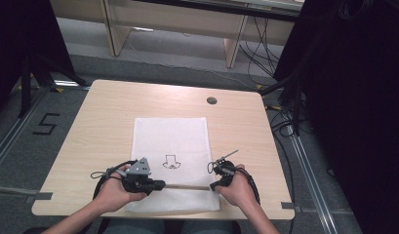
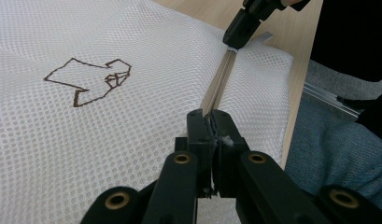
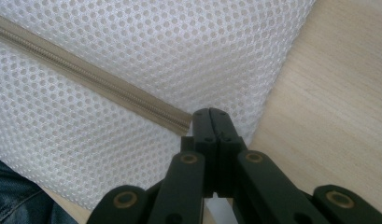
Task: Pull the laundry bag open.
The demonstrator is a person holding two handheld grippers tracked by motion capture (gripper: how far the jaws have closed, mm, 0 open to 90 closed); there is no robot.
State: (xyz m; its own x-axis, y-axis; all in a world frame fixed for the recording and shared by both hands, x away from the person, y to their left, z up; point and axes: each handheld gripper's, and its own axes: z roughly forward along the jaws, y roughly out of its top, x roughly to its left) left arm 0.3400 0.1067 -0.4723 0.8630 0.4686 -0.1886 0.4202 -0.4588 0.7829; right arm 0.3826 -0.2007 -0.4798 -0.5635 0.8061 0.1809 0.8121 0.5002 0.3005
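Observation:
A white mesh bag point(image 1: 170, 139) lies flat on the wooden table point(image 1: 104, 112), with a brown stitched outline point(image 1: 171, 162) on it. A beige zipper point(image 1: 185, 186) runs across the bag near its front edge. My left gripper point(image 1: 158, 185) is shut on the zipper's left end; in the left gripper view its jaws point(image 2: 211, 115) pinch the zipper point(image 2: 219, 84), and the pull is hidden between them. My right gripper point(image 1: 212, 185) is shut at the zipper's right end; in the right gripper view it point(image 3: 210, 112) grips the mesh bag point(image 3: 132, 46) where the zipper point(image 3: 86, 77) stops.
A round cable hole point(image 1: 211, 100) sits near the table's far edge. Bare wood point(image 3: 328, 107) lies right of the bag. A light wooden desk point(image 1: 177, 19) stands beyond the table, with dark curtains at both sides. The table's front edge is just behind both hands.

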